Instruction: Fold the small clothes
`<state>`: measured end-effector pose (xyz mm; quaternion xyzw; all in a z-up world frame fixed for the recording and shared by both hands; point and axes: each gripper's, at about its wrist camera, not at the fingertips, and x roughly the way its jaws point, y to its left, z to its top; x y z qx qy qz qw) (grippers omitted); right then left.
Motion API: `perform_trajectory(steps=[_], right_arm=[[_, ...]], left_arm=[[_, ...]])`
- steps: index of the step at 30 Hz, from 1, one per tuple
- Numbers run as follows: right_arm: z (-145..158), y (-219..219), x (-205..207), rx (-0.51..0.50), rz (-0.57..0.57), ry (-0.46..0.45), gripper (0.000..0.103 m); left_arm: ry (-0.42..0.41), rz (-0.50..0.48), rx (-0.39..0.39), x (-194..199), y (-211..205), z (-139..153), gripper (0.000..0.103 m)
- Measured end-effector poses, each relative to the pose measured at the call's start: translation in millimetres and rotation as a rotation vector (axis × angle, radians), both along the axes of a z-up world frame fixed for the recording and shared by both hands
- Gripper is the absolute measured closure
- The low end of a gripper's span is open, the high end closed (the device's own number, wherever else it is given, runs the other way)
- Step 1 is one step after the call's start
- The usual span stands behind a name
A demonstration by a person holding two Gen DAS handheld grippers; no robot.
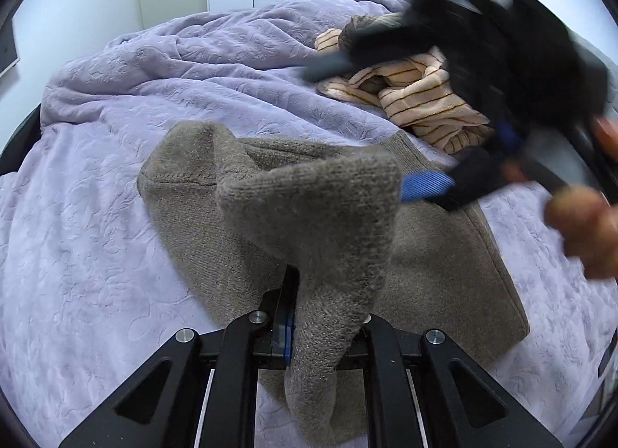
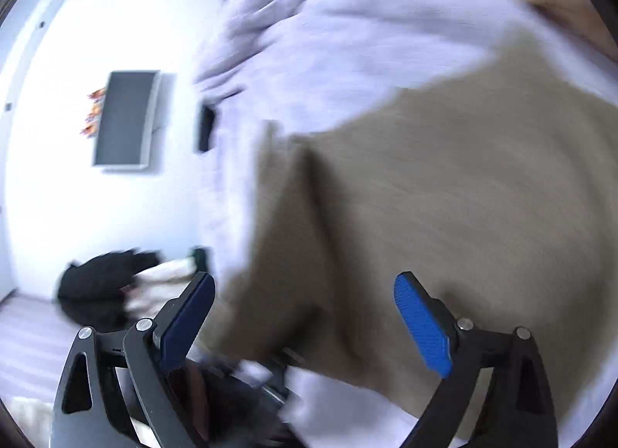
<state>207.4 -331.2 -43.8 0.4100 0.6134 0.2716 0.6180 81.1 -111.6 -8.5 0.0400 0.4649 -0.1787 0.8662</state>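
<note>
Left wrist view: the left gripper, at lower centre of the frame, has its jaws pressed together on a fold of the taupe knit garment. The pinched part rises as a peaked flap from the jaws toward mid-frame; the rest of the garment lies flat on the lavender blanket, spreading from centre to lower right.

Right gripper enters from the upper right of the same view, motion-blurred. 1 blue ribbed pad sits just beside the right edge of the lifted flap; contact cannot be told. A hand holds that tool at the right edge of the frame.

Striped cream garment lies crumpled on the blanket in the upper right, partly hidden behind the right tool, well apart from the taupe piece.

Right wrist view, heavily blurred: right gripper jaws spread wide, with the 2 pads at lower left and lower right and no cloth caught between them. The taupe garment fills centre and right, the blanket the top. A dark framed panel on the white wall sits at left, and a dark bundle lies at lower left.
</note>
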Motion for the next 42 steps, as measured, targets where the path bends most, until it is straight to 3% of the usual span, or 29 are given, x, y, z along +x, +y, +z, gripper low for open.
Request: perform_trajectory(steps=[3,10,11,12,13,15,21,26,30,35,40,42], right_arm=[[-10.7,32.4,39.6,-0.015,0.103,0.025,0.007],[-20.2,105.9,72.1,-0.173,0.396,0.040,0.011],[-24.0,112.2,73.0,-0.195,0.420,0.052,0.025],[-27.3,117.4,75.9,-0.219,0.435,0.067,0.059],[-31.9,121.1,75.0,-0.269,0.451,0.087,0.078],[-37.0,126.8,82.4,-0.330,0.447,0.081,0.085],[5.0,100.2,72.1,-0.263,0.304,-0.038,0.086],[40.1,31.1,51.7,-0.216,0.155,-0.119,0.086],[54.0,-13.9,24.9,-0.203,0.024,-0.159,0.086],[17.4,-84.1,-18.7,-0.258,-0.109,-0.082,0.086],[-50.8,-100.6,-45.0,-0.261,-0.169,0.060,0.079],[-53.2,-102.7,-48.7,-0.233,-0.198,0.059,0.076]], left_arm=[[0.001,-0.002,-0.003,0.5,0.1,-1.5,0.091],[-0.004,-0.016,-0.004,0.9,0.1,-4.4,0.091],[-0.003,-0.018,-0.004,1.0,0.2,-4.3,0.091],[-0.002,-0.018,-0.002,1.1,0.5,-4.1,0.091],[0.002,-0.019,-0.001,1.6,1.3,-3.9,0.091],[0.008,-0.025,-0.013,2.7,2.2,-1.1,0.091],[-0.024,-0.110,-0.037,-0.7,-17.5,22.2,0.091],[-0.048,-0.212,-0.055,-12.0,-53.6,35.8,0.091],[-0.037,-0.310,-0.055,-26.0,-89.6,30.8,0.090],[0.045,-0.373,-0.017,-41.7,-119.6,-4.2,0.090],[0.109,-0.366,0.036,-49.4,-127.7,-26.1,0.090],[0.120,-0.350,0.040,-50.7,-124.8,-25.3,0.089]])
